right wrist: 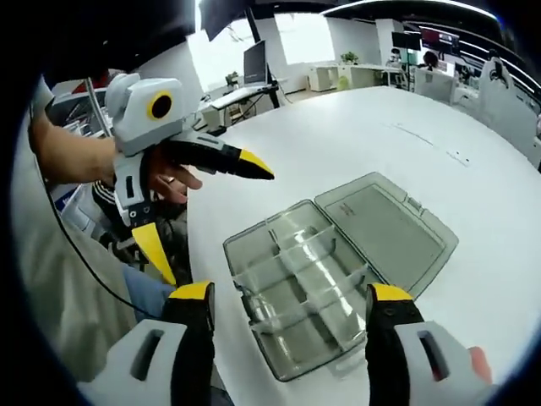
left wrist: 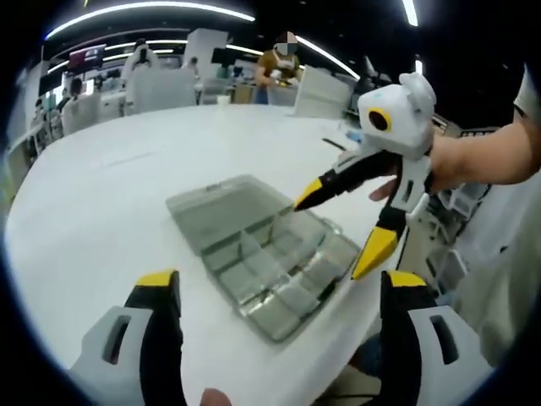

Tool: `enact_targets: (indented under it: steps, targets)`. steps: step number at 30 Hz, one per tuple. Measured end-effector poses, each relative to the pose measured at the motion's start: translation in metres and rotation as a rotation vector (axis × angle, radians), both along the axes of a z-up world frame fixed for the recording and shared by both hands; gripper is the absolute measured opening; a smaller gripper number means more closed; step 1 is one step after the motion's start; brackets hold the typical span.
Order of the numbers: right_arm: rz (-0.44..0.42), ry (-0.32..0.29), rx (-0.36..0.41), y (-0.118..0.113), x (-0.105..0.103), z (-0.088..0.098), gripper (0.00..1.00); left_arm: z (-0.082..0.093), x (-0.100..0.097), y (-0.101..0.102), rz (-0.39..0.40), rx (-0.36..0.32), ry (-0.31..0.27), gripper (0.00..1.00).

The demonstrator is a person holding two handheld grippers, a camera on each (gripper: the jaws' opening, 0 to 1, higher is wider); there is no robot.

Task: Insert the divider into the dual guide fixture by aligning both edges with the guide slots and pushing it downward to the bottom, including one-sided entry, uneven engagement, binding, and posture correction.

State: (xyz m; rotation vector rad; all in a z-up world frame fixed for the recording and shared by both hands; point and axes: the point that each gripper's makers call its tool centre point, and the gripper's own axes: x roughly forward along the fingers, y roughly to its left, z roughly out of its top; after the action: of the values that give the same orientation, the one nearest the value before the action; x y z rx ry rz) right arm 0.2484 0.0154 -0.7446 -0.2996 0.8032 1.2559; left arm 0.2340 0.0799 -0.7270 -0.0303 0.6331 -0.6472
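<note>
1. Between the left gripper (left wrist: 279,296) and its spread jaws nothing is held; the yellow-tipped fingers (left wrist: 159,281) stand wide apart, hanging just off the near edge of the table (left wrist: 101,194).
2. Right gripper (right wrist: 292,304) likewise has its jaws parted and empty, framing the near end of the box (right wrist: 296,288) from the table's edge.
3. Seen from the left gripper view, the right gripper (left wrist: 351,224) hangs above the box's right side with its jaws open; a hand (left wrist: 448,161) holds it.
4. Seen from the right gripper view, the left gripper (right wrist: 207,211) hovers off the table's edge, left of the box, jaws open and holding nothing.
5. Clear grey box (left wrist: 270,262) lies open near the table's near edge, its lid (right wrist: 389,224) folded flat on the tabletop toward the table's middle.
6. Dividers (right wrist: 292,254) already stand in the tray, splitting it into compartments; whether each is seated fully down I cannot tell through the clear plastic.
7. Beyond the far edge of the table stand chairs (left wrist: 161,85) and a person (left wrist: 279,63).
</note>
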Motion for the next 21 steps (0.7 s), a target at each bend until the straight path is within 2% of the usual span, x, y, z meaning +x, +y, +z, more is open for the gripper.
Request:
enact_targets:
  steps: [4,12,15,21]
  targets:
    - [-0.043,-0.007,0.008,-0.007,-0.001,0.002,0.77,-0.001,0.001,0.002,0.018,0.008,0.005,0.99]
    - [-0.157,-0.019,0.028,-0.024,0.0,0.009,0.85,-0.001,0.005,0.029,0.177,0.009,0.013,0.99]
    - [-0.189,-0.033,0.033,-0.031,0.001,0.011,0.87,0.0,0.005,0.035,0.21,0.014,0.013,0.99]
    - [-0.261,-0.022,0.061,-0.04,0.0,0.016,0.88,0.003,0.002,0.04,0.256,0.023,0.008,0.99]
